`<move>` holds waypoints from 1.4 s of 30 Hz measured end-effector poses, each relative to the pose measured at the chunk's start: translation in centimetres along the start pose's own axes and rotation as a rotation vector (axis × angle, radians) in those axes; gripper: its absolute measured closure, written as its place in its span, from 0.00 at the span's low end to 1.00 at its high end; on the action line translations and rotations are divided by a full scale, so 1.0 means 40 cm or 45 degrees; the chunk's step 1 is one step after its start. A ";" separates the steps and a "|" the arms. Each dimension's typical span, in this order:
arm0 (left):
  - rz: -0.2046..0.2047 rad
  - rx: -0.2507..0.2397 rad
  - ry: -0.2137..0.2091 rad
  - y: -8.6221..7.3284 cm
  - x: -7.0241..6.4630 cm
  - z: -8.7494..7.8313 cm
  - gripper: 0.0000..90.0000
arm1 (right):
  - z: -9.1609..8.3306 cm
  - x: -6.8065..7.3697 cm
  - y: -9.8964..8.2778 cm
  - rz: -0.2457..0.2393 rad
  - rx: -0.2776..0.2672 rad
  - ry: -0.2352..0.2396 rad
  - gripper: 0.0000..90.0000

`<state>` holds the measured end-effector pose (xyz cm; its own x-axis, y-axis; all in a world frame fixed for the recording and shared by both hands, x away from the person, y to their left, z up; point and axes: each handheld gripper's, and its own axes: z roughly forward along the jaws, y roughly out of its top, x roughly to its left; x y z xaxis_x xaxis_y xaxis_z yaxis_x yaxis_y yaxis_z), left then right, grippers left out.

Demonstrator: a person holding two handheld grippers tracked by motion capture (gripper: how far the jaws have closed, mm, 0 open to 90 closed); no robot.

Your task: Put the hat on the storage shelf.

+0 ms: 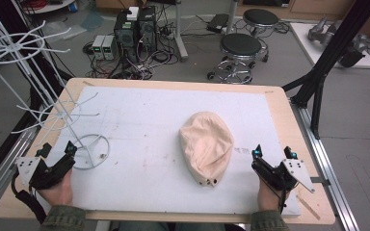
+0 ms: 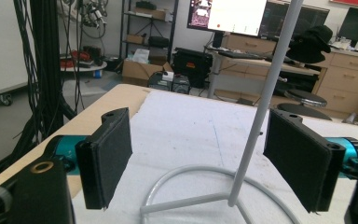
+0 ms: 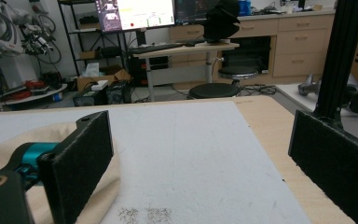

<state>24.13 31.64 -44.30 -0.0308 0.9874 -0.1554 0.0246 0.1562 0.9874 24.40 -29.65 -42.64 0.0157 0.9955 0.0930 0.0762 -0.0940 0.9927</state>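
Observation:
A beige cloth cap (image 1: pixel 206 145) lies flat on the white mat (image 1: pixel 149 125), right of centre. A white wire rack (image 1: pixel 38 103) stands at the left, its ring base (image 1: pixel 92 151) on the mat. My left gripper (image 1: pixel 57 150) is open at the near left, just left of the ring base; in the left gripper view the rack's pole (image 2: pixel 261 107) rises between the pads (image 2: pixel 108 156), farther off. My right gripper (image 1: pixel 273 153) is open at the near right, right of the cap. The cap's edge (image 3: pixel 9 149) shows behind the left pad (image 3: pixel 79 163) in the right gripper view.
The mat covers a wooden table (image 1: pixel 289 125) with bare edges all round. Black stools (image 1: pixel 241 48), computer boxes (image 1: pixel 135 29) and cables sit on the floor beyond. A black frame post (image 1: pixel 332 53) stands off the table's right side.

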 end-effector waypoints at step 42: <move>-0.018 0.009 -0.014 -0.004 -0.001 0.004 0.26 | 0.085 0.027 0.084 -0.025 0.074 0.138 0.04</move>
<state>24.29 31.60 -44.45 -0.0203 0.9853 -0.1694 0.0317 0.1700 0.9849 28.04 -28.91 -39.48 -0.0943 0.9920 0.0844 0.1328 -0.0715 0.9886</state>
